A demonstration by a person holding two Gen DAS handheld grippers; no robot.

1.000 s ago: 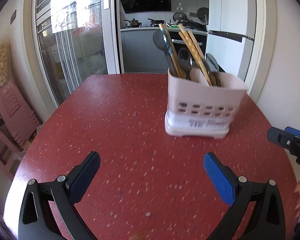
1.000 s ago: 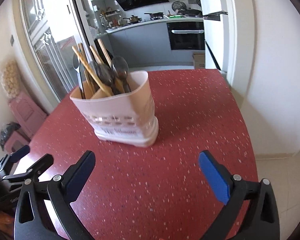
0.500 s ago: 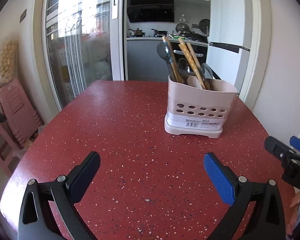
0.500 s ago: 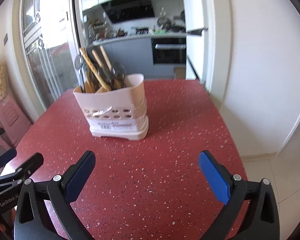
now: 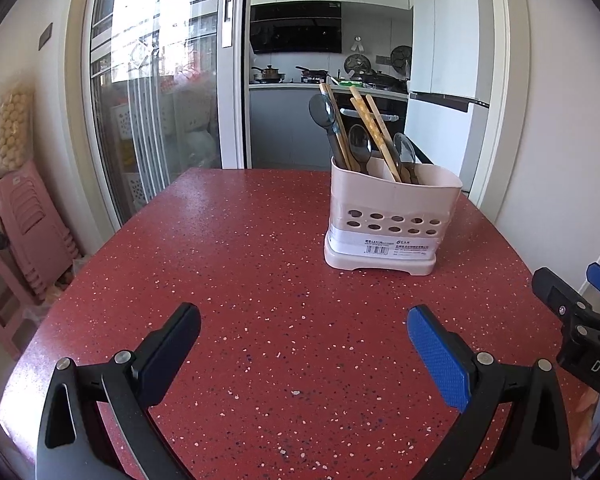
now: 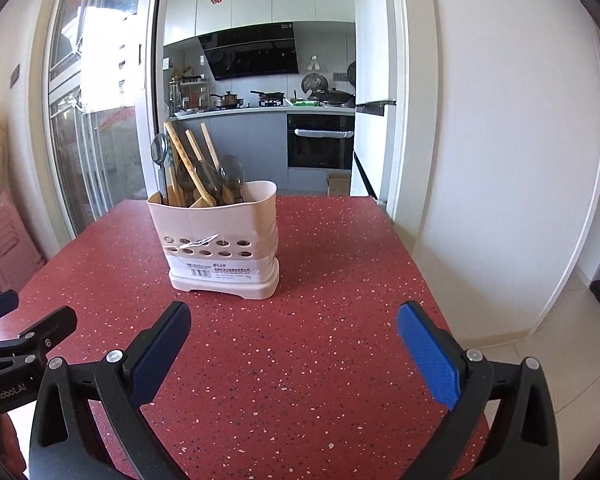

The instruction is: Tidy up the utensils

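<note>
My left gripper and right gripper both hang wide apart over the red table, holding nothing. Further out stands the pink utensil holder, upright, with spoons and chopsticks inside.

Both views are bright with daylight that pours through the glass sliding door on the left, where the panes blow out to white glare. The red tabletop carries a pale sheen on its left side, fading toward the right. The utensil holder throws only a soft, faint shadow at its base. Focus is sharp from the near claws to the kitchen behind. Fisheye distortion bows door frames and walls, and dark vignetting fills the corners
</note>
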